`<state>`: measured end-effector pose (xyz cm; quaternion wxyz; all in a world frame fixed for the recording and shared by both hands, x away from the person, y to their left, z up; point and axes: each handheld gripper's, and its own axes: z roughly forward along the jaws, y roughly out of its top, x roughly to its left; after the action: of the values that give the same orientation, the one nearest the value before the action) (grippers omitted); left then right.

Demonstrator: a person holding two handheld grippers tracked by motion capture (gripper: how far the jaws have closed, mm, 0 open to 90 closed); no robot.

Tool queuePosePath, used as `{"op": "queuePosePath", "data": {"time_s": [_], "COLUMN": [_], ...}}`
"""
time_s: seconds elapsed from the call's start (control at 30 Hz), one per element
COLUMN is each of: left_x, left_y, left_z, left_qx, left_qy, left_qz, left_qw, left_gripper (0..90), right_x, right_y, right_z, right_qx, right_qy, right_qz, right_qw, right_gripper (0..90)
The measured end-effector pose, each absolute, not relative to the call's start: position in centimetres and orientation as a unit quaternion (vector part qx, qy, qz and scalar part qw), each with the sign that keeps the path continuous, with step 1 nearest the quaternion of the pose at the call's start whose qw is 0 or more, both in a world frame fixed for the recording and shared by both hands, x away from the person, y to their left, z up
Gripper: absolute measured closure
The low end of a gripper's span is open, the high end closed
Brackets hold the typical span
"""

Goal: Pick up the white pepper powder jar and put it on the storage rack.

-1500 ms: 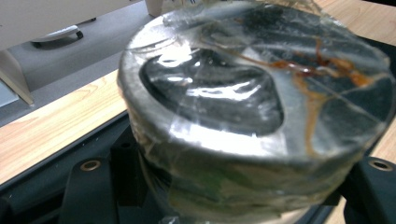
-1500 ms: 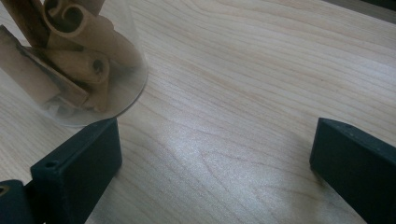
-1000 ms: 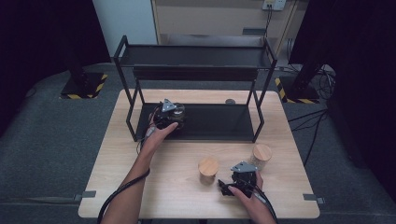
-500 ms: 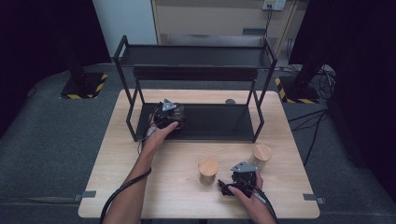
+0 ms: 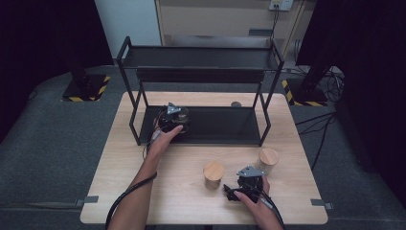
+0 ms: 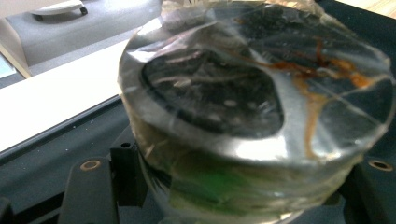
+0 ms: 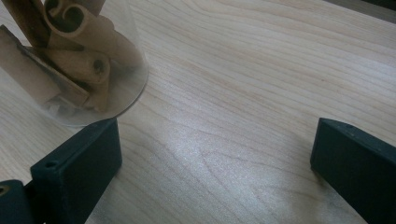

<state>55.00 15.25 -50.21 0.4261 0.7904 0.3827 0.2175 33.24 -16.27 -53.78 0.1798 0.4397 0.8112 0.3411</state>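
My left gripper (image 5: 173,116) is over the left part of the black rack's lower shelf (image 5: 220,125) and is shut on a glass jar (image 6: 252,107). The jar has a dark metal lid under clear film and greenish contents; in the left gripper view (image 6: 233,186) a black jaw stands on either side of it. My right gripper (image 5: 235,188) rests on the wooden table near the front edge, open, with bare tabletop between its jaws (image 7: 217,140). A clear jar of cinnamon sticks (image 7: 70,60) stands just beyond its left jaw.
The two-level black metal rack (image 5: 201,57) spans the back half of the table (image 5: 119,191). Two jars with wooden lids stand at the front right, one (image 5: 213,171) beside my right gripper and one (image 5: 268,158) behind it. A small dark round object (image 5: 235,104) lies behind the rack.
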Motion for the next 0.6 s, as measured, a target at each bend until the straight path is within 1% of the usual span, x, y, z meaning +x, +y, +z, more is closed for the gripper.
{"op": "queuePosePath", "data": {"time_s": [0.07, 0.6], "left_x": [55.03, 55.08], "left_y": [15.34, 15.43], "left_z": [-50.36, -50.62], "left_qx": [0.786, 0.782], "left_qy": [0.39, 0.396], "left_qz": [0.21, 0.205], "left_qw": [0.432, 0.435], "left_gripper": [29.7, 28.5], "right_x": [33.23, 33.24], "right_y": [-16.26, -16.27], "right_z": [-53.78, -53.78], "right_qx": [0.44, 0.439], "right_qy": [0.811, 0.811], "right_qz": [0.341, 0.341], "right_qw": [0.18, 0.18], "right_gripper": [1.9, 1.9]}}
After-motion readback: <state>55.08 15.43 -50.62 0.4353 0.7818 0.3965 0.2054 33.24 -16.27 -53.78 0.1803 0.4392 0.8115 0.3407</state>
